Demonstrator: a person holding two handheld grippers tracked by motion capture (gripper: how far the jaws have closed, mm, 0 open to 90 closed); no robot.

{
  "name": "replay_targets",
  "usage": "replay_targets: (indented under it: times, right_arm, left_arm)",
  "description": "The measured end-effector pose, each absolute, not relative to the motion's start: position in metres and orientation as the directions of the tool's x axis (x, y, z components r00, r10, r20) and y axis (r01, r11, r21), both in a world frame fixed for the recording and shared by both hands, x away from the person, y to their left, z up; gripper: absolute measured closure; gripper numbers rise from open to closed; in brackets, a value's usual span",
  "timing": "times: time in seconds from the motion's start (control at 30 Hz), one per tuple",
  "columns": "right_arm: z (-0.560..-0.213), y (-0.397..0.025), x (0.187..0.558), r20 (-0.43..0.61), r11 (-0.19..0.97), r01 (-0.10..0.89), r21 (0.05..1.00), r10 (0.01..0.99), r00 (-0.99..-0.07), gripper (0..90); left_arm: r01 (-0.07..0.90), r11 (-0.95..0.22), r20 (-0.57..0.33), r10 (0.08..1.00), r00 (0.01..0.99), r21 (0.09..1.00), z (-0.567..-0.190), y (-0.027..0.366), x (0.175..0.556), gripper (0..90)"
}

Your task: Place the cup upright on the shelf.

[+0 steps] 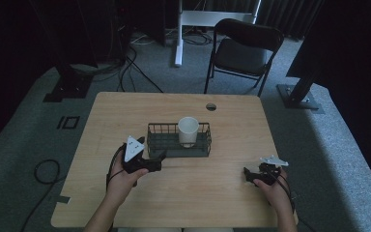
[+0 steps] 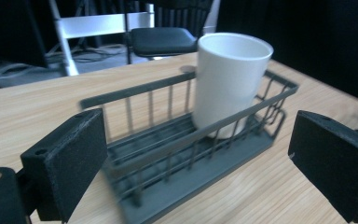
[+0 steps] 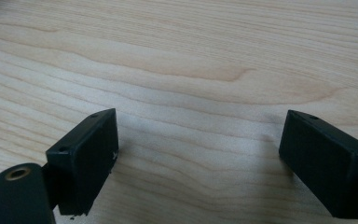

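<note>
High view: left gripper (image 1: 157,159) held low over the wooden table (image 1: 125,111), jaws apart, just short of the near left corner of the wire basket (image 1: 160,145). White cup (image 1: 188,131) upright inside the basket, toward its right end, beyond and right of that gripper. Grey three-cornered plate on top of the left gripper, tilted. Right gripper (image 1: 249,175) well apart to the right, near the table's front edge, pointing left across bare wood, nothing between its jaws; spread too small to judge here. Cable hole (image 1: 211,107) in the table past the basket. Behind the table, a black folding chair (image 1: 241,50), a white stand (image 1: 183,29), loose cables (image 1: 130,63) on grey carpet, dark curtains at both sides. Cable loop (image 1: 46,171) on the floor left of the left hand. No writing legible anywhere.

Left gripper view: jaws spread wide and empty, gripper (image 2: 196,158) facing the basket (image 2: 177,163) straight ahead, close, its front rail crossing between the pads. Cup (image 2: 228,81) standing on the basket floor, ahead and right of centre, seen through the bars, rim plain, no label. Chair seat (image 2: 163,41) and stand (image 2: 102,23) beyond the table edge. Basket bars between the jaws and the cup.

Right gripper view: gripper (image 3: 198,154) wide open over bare wood grain (image 3: 191,70), nothing between or ahead of the pads. No marks or print.
</note>
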State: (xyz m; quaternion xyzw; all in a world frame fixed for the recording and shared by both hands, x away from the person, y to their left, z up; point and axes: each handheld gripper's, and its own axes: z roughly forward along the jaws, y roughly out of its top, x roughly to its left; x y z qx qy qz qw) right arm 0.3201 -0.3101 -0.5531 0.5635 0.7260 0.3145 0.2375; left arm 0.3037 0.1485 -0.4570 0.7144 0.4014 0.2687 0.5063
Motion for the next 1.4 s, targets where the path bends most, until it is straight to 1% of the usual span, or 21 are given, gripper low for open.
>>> replay_targets:
  times: [0.23,0.43,0.63,0.67,0.8,0.87,1.07,1.17,1.4]
  right_arm:
    - [-0.553,-0.310,0.320,0.010,0.167,0.669,0.724,0.968,-0.252,11.4]
    - [-0.553,-0.310,0.320,0.009,0.168,0.669,0.724,0.968,-0.252,11.4]
    - [-0.553,-0.310,0.320,0.008,0.169,0.668,0.725,0.967,-0.253,11.4]
    - [-0.553,-0.310,0.320,0.008,0.169,0.668,0.725,0.967,-0.253,11.4]
    - [-0.553,-0.310,0.320,0.008,0.168,0.668,0.725,0.967,-0.253,11.4]
    - [-0.553,-0.310,0.320,0.009,0.168,0.668,0.725,0.967,-0.253,11.4]
    - [-0.553,-0.310,0.320,0.008,0.168,0.668,0.725,0.967,-0.253,11.4]
    - [-0.553,-0.310,0.320,0.008,0.169,0.668,0.725,0.967,-0.253,11.4]
    - [-0.553,-0.310,0.320,0.009,0.168,0.668,0.725,0.967,-0.253,11.4]
  left_arm:
    - [0.309,-0.123,-0.057,0.856,0.514,0.943,-0.461,0.164,0.291,5.0]
    - [0.330,-0.101,-0.079,0.869,0.489,0.939,-0.472,0.176,0.286,5.0]
    - [0.343,-0.099,-0.070,0.891,0.449,0.934,-0.481,0.190,0.282,5.0]
    - [0.349,-0.084,-0.084,0.894,0.440,0.933,-0.483,0.191,0.281,5.0]
    - [0.360,-0.078,-0.085,0.905,0.416,0.930,-0.491,0.199,0.280,5.0]
    - [0.365,-0.088,-0.074,0.910,0.408,0.927,-0.495,0.202,0.280,5.0]
    - [0.395,-0.062,-0.094,0.927,0.363,0.917,-0.507,0.215,0.279,5.0]
    - [0.421,-0.081,-0.075,0.937,0.342,0.903,-0.512,0.220,0.280,5.0]
    - [0.476,-0.079,-0.072,0.954,0.291,0.876,-0.526,0.230,0.284,5.0]
